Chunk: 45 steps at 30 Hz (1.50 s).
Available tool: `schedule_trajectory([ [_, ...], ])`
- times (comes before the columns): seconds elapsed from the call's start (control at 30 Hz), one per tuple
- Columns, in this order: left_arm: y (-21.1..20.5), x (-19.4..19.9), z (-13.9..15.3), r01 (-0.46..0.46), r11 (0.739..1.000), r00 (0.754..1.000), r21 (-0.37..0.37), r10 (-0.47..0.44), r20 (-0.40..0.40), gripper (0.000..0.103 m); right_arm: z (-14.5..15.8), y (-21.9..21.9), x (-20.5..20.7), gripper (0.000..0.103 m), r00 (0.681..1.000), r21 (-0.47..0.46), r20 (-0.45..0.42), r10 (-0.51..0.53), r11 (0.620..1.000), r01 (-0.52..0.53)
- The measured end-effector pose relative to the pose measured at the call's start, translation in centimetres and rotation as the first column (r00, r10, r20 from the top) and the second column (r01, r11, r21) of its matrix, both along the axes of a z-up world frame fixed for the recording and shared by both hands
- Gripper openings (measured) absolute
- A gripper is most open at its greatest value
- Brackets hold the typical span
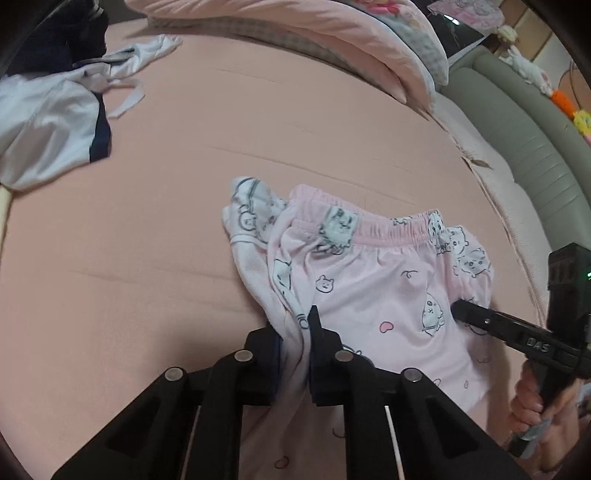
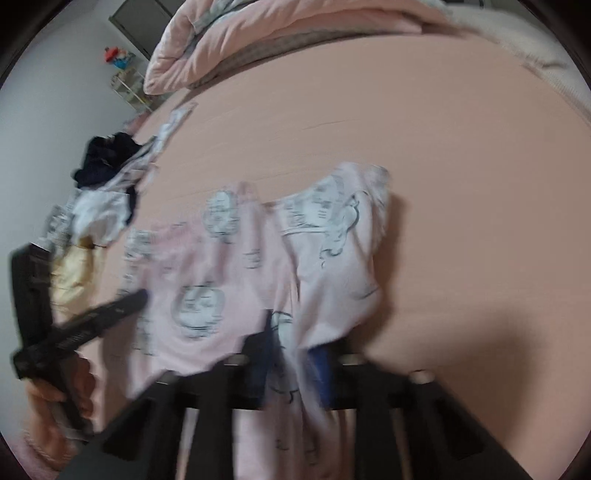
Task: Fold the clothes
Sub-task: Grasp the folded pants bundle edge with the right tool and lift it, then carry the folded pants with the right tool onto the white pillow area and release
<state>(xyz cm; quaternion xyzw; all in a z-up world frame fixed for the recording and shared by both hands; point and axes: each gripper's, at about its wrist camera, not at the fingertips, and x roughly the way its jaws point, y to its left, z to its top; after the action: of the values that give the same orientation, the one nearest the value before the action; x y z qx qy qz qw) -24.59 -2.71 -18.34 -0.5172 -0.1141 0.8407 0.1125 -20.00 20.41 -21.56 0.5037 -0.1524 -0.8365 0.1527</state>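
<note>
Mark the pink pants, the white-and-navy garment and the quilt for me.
pink pants [image 1: 373,280]: left wrist view, front panel below the waistband.
white-and-navy garment [image 1: 48,129]: left wrist view, white body of the crumpled piece.
quilt [image 2: 258,33]: right wrist view, pink folded top.

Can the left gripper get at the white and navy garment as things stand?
Probably not yet. The left gripper is shut on the pink pajama pants, so its jaws are occupied. The bed sheet between it and the white and navy garment lies bare.

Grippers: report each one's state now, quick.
Left gripper: shut on the pink pajama pants.
Right gripper: shut on the same pants, though the view is blurred.
</note>
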Motion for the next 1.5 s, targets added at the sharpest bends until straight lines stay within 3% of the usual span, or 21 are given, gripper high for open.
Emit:
schedule_trajectory([
  [0.2, 0.9, 2.4, 4.4, 0.037, 0.999, 0.997, 0.034, -0.034, -0.069, 0.008, 2.4, -0.7, 1.4, 0.009, 0.997, 0.039, -0.073, 0.018, 0.999, -0.016],
  [0.4, 4.4, 7.8, 9.4, 0.126, 0.991, 0.985, 0.037, -0.12, -0.126, 0.008, 4.5, 3.7, 5.6, 0.009, 0.997, 0.038, -0.073, 0.005, 0.999, -0.002],
  [0.53, 7.2, 10.0, 9.3, 0.2, 0.978, 0.974, 0.065, -0.192, -0.117, 0.008, 5.9, 6.7, 8.5, 0.009, 0.997, 0.037, -0.072, -0.005, 0.999, 0.008],
  [0.63, 9.9, 9.3, 8.0, 0.236, 0.962, 0.97, 0.135, -0.225, -0.088, 0.008, 5.8, 9.5, 9.5, 0.009, 0.998, 0.04, -0.045, -0.041, 0.998, 0.043],
  [0.83, 18.2, 6.5, 8.8, 0.338, 0.932, 0.94, 0.13, -0.327, -0.095, 0.008, 7.3, 19.7, 9.9, 0.009, 0.988, 0.043, -0.042, -0.151, 0.987, 0.153],
  [1.0, 25.4, 1.1, 11.2, 0.392, 0.911, 0.915, 0.129, -0.372, -0.154, 0.008, 10.1, 27.3, 5.4, 0.009, 0.975, 0.072, -0.092, -0.204, 0.975, 0.211],
  [1.2, 32.3, -5.4, 11.5, 0.382, 0.912, 0.918, 0.153, -0.354, -0.179, 0.008, 12.9, 34.5, -1.9, 0.009, 0.96, 0.111, -0.141, -0.243, 0.959, 0.259],
  [1.37, 34.8, -8.9, 9.4, 0.35, 0.922, 0.931, 0.166, -0.323, -0.171, 0.008, 10.8, 35.1, -9.4, 0.009, 0.964, 0.154, -0.155, -0.217, 0.958, 0.241],
  [1.5, 35.7, -11.6, 5.1, 0.328, 0.931, 0.942, 0.158, -0.31, -0.129, 0.008, 6.1, 35.2, -13.6, 0.009, 0.971, 0.178, -0.128, -0.2, 0.959, 0.221],
])
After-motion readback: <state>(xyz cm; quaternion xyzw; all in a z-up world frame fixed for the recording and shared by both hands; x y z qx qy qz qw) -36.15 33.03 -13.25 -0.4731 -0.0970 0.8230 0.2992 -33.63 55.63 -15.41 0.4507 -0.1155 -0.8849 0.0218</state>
